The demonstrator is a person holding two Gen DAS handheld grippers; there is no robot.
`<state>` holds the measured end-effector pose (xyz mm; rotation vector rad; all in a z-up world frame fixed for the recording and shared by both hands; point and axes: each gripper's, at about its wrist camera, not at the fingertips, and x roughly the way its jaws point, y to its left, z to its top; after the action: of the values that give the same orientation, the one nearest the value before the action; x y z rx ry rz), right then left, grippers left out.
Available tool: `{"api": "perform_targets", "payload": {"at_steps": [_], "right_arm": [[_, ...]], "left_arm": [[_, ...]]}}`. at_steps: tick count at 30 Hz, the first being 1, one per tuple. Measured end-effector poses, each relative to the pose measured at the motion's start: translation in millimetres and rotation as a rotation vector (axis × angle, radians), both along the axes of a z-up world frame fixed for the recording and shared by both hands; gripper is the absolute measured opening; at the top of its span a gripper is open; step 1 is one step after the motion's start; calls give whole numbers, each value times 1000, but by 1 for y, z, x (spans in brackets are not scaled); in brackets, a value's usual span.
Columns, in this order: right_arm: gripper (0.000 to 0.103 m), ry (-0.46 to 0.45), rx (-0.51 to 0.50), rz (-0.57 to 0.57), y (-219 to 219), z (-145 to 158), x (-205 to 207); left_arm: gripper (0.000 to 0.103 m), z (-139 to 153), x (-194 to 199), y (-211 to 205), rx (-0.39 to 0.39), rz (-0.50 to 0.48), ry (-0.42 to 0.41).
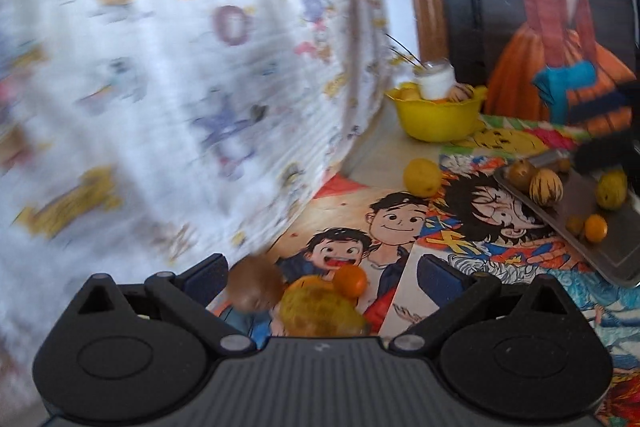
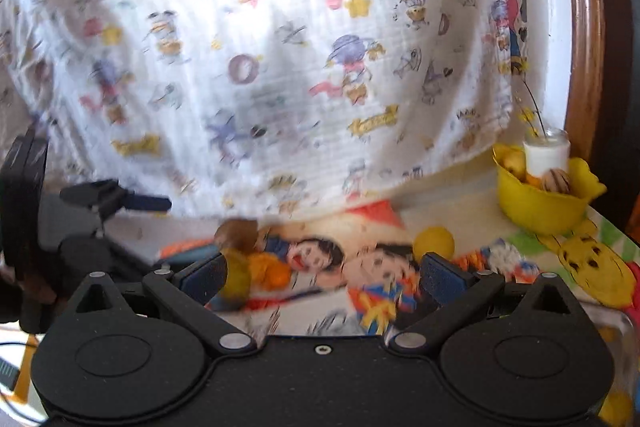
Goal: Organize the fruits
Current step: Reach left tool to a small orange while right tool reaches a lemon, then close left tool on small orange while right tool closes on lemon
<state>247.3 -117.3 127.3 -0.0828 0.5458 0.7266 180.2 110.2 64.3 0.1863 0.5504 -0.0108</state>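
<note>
Both grippers hang with jaws spread wide and empty; between the left gripper (image 1: 320,277) fingers lies a loose cluster on the cartoon-printed table cover (image 1: 400,247), a large yellow fruit (image 1: 320,311), a brown fruit (image 1: 256,281) and a small orange (image 1: 350,281), so picking seems about to begin, and the next move calls for closing on one piece without nudging its neighbours. Behind hangs a printed white cloth (image 2: 280,47); the right gripper (image 2: 320,277) faces the yellow bowl (image 2: 540,211) already holding fruit, a metal tray (image 1: 592,227) carries more, and one lemon (image 1: 422,177) lies apart.

A bowl (image 1: 438,115) of fruit stands behind a tray (image 1: 612,243), right of hanging cloth (image 1: 180,67).
</note>
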Motion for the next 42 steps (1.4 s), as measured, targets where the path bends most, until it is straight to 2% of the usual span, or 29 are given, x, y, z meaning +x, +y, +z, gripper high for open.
{"api": "perform_targets", "payload": {"at_steps": [6,8,11,16,24,30,34,42], "right_arm": [[102,33,0,19,9,-32,70],[102,71,11,9,10,-46,91],[102,109,24,-19,11,-64,113],[102,120,-12,-74,14,-89,141],[100,163,-49,-91,25,-113,180],[99,187,-64,-83,30,-124,200],[95,219,-50,-79,30,-132,209],[93,212,-33,-75,33,-134,210]], "left_arm": [[103,-20,44,-12,51,-78,105],[101,-29,59,-16,72,-85,146],[94,-37,77,-15,68,-88,206],[78,-45,102,-12,46,-93,300],[55,-56,122,-9,62,-101,413],[41,-63,130,-4,31,-90,457],[36,-64,131,-5,33,-88,447],[35,-66,136,-12,23,-96,417]]}}
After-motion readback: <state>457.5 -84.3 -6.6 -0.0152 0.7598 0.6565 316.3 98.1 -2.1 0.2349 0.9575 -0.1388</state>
